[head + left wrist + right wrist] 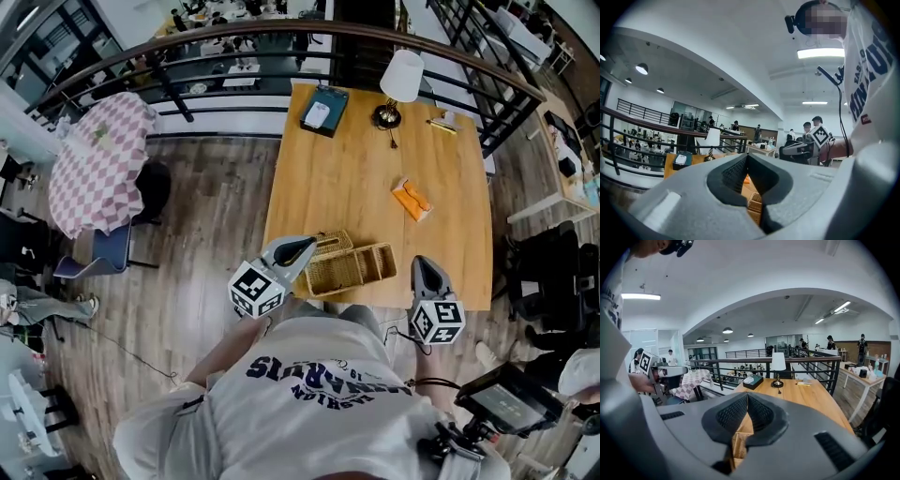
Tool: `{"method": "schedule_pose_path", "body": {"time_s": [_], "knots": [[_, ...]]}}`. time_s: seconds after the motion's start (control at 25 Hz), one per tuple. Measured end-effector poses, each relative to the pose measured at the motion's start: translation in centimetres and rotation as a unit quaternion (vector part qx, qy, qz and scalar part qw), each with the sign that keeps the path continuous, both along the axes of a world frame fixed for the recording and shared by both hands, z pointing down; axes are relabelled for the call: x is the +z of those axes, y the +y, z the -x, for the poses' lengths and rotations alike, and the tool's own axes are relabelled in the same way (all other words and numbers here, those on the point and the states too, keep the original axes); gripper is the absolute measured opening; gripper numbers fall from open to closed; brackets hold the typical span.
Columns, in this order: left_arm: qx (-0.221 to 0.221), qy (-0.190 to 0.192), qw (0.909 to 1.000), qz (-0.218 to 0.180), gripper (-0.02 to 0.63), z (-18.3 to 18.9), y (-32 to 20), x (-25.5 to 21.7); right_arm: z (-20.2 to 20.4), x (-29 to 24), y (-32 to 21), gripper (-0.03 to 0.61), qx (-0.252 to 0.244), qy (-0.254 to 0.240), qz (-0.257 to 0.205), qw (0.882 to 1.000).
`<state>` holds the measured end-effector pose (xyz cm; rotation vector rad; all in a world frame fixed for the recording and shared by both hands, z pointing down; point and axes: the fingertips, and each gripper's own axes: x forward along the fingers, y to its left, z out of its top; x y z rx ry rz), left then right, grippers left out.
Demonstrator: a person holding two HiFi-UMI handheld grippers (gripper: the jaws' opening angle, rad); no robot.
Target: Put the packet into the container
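Wooden table on a railed mezzanine is seen from above, with the orange packet lying flat out in the open, well ahead of the right gripper and untouched. The wicker container is set at the near edge, between the two claws, with its left end just at the tip of the left gripper. Both claws are pinched together and empty, so the step in hand is judged to be the approach, and the right jaws must next be spread and carried forward around the packet.
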<state>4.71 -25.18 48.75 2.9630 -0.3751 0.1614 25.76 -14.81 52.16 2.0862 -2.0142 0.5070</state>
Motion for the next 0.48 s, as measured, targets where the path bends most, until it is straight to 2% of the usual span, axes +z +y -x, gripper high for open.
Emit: {"method": "schedule_pose_path", "body": {"time_s": [0.24, 0.48], "knots": [[-0.031, -0.011, 0.9993, 0.017, 0.003, 0.5, -1.8, 1.0, -1.3, 0.3, -2.4, 0.009, -0.018, 0.003, 0.009, 1.000], [-0.064, 0.003, 0.9979, 0.007, 0.003, -2.1, -2.5, -0.9, -4.0, -1.0, -4.3, 0.009, -0.039, 0.016, 0.000, 0.999]]}}
